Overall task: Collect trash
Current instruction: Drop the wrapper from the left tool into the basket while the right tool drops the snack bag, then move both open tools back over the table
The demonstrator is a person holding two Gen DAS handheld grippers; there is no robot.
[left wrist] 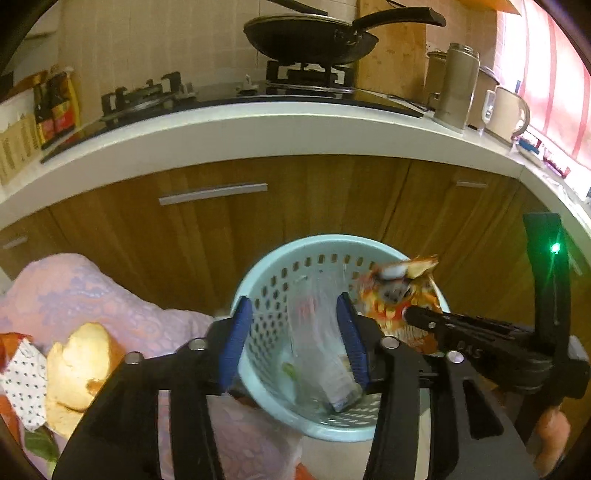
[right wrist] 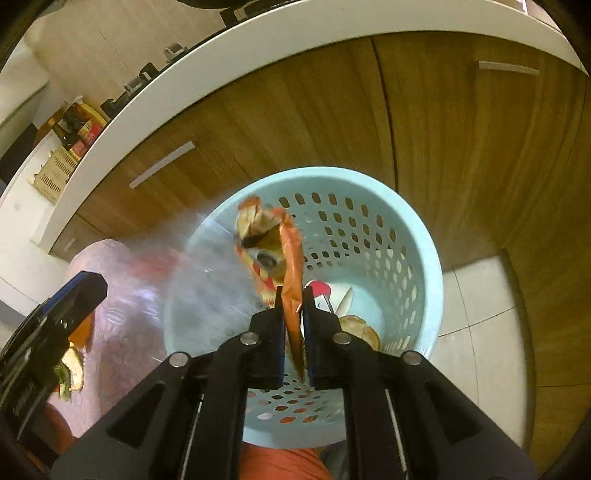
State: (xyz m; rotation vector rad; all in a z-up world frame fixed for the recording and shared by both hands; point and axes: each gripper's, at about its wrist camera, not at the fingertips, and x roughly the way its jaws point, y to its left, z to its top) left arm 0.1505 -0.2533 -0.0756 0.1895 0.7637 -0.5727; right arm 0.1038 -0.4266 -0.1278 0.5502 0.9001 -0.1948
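Right tongs [right wrist: 293, 295] pinch orange wrapper [right wrist: 291, 254] over basket [right wrist: 424, 258]; clear plastic [left wrist: 317, 325], seemingly falling.

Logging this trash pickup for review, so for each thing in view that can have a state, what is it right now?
Left tongs: open, over the basket.
Right tongs: shut on the snack wrapper.
Snack wrapper: held above the basket's opening.
Clear plastic: blurred, between the left tongs, apparently falling.
Basket: upright, trash inside.
Frying pan: on the burner.
Cabinet doors: closed.
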